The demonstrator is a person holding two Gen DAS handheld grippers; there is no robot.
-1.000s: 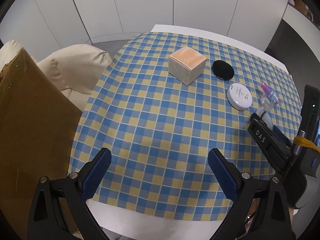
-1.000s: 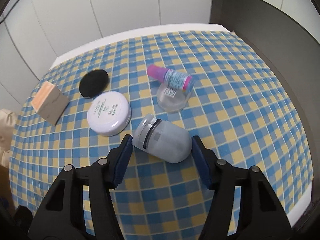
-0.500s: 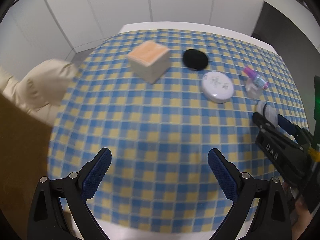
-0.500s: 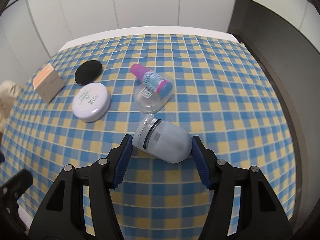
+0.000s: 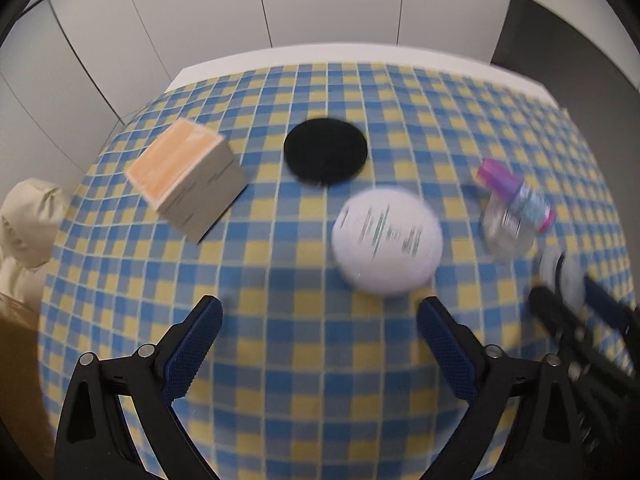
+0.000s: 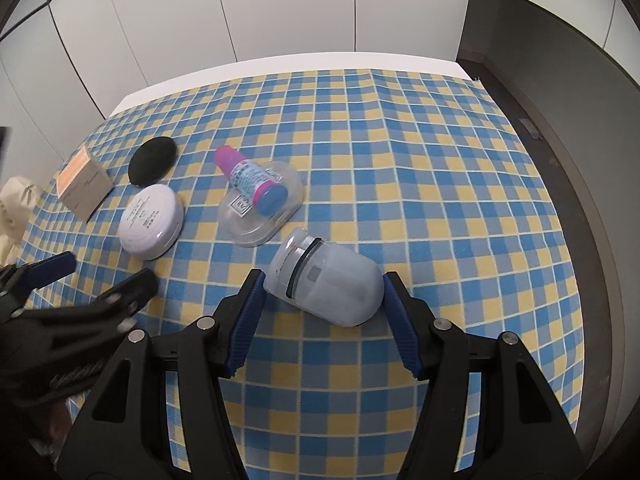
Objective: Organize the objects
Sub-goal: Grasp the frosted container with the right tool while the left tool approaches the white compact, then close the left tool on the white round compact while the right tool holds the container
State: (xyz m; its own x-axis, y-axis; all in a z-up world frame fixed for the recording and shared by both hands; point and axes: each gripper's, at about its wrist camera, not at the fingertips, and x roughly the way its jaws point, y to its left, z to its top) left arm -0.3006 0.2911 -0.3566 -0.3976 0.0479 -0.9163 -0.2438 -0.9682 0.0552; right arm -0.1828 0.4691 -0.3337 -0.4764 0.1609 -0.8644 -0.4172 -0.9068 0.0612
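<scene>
On the blue-and-yellow checked cloth (image 6: 400, 140) lie a tan box (image 5: 186, 180) (image 6: 84, 184), a black round disc (image 5: 325, 151) (image 6: 153, 160), a white round compact (image 5: 387, 240) (image 6: 151, 222) and a pink-capped bottle (image 5: 516, 192) (image 6: 250, 178) resting on a clear dish (image 5: 506, 236) (image 6: 272, 216). My right gripper (image 6: 320, 292) is shut on a frosted, capsule-shaped container (image 6: 324, 280) (image 5: 564, 276) lying sideways between its pads. My left gripper (image 5: 320, 312) (image 6: 96, 276) is open and holds nothing. The compact lies just ahead of its right finger.
A cream cushion (image 5: 28, 220) sits past the table's left edge, with brown cardboard (image 5: 16, 340) at the lower left. White panels stand behind the table and a dark wall (image 6: 560, 80) runs along its right side. The cloth to the right of the dish is bare.
My left gripper has moved forward and down toward the objects, so the compact is now close before it. My right gripper has shifted sideways with the frosted container, and the left gripper has entered its view.
</scene>
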